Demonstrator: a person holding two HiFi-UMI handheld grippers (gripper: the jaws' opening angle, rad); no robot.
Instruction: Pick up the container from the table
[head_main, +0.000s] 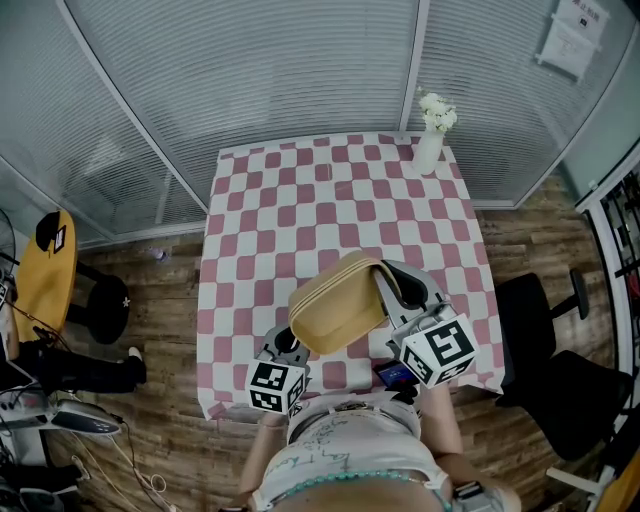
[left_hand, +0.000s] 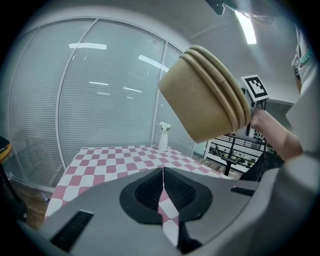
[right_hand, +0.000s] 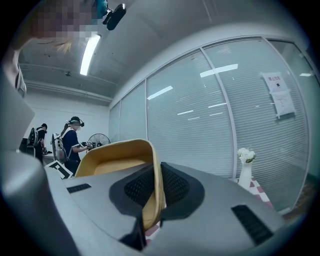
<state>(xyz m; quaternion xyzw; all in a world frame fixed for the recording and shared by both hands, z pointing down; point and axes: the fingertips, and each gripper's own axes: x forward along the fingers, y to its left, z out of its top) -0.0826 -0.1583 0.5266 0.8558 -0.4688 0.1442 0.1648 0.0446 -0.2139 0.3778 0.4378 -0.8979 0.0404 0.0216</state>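
Container off the table: the tan container hangs in the air above the near edge of the checked table. My right gripper has it pinched, one jaw inside the rim and one outside, both closed on the thin side wall. The right gripper view shows that wall running up between the ribbed pads with the open mouth to the left. From the left gripper view the container is tipped well over and high above the cloth, its base toward the window and its stacked rim ridges toward the person. It touches nothing else.

My left gripper sits low by the table's front edge with its jaws together and nothing between them. Only the checked cloth shows past their tips. A white vase of flowers stands at the far right corner, well apart from the action.

As I read it, the lift itself is done, and the job now is a steady hold. A grip on a single wall lets the container swing about the pads, so I would hold the squeeze constant. I would turn the wrist slowly until the mouth faces up and avoid any sharp move. The left gripper should stay out from under the container unless its base needs support.
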